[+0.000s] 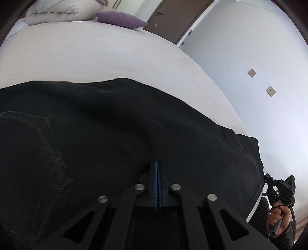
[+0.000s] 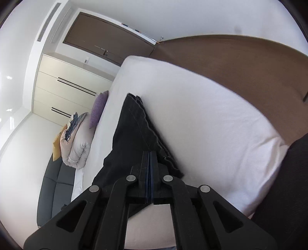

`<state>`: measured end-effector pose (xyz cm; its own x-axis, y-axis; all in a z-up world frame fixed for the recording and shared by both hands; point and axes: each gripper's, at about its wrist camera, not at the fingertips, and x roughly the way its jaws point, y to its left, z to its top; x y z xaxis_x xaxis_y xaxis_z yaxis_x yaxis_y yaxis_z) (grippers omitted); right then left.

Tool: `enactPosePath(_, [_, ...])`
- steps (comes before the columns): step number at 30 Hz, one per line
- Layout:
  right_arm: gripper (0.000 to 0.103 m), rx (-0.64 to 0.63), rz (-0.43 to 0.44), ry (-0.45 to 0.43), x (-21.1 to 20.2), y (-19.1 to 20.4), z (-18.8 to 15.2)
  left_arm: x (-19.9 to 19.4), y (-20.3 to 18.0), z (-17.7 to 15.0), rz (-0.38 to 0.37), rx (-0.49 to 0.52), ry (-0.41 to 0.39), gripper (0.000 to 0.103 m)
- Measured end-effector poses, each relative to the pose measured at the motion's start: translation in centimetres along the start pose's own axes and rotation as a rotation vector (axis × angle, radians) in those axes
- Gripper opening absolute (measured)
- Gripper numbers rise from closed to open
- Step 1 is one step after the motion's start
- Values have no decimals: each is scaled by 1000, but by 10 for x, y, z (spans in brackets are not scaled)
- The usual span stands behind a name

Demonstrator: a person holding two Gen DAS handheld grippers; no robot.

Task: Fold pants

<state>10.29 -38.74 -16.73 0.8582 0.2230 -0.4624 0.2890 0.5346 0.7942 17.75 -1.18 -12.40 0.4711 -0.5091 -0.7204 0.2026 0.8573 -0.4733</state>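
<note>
Your left tongs (image 1: 157,163) are pressed together over the black pants (image 1: 115,130), which lie spread across the white bed (image 1: 86,57); whether cloth is pinched between the tips is hard to tell against the dark fabric. Your right tongs (image 2: 151,152) are likewise closed, their tips over the folded trouser legs that run away from you along the bed. A purple pillow (image 1: 123,19) and a rolled duvet (image 1: 63,11) sit at the far end, well apart from the pants.
</note>
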Motion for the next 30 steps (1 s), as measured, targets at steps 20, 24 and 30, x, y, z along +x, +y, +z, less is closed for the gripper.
enactPosePath(20, [56,319,205,28,-22,-32,-21,4,-40,-22,-57,12,10,22])
enactPosePath(24, [39,358,211,9,-8,-35,-17,5,-34,-24,-72,-10,12,18])
enactPosePath(30, [18,362,194,-4,-8,-33,-10,7,-30,-26,-55,-31,8,8])
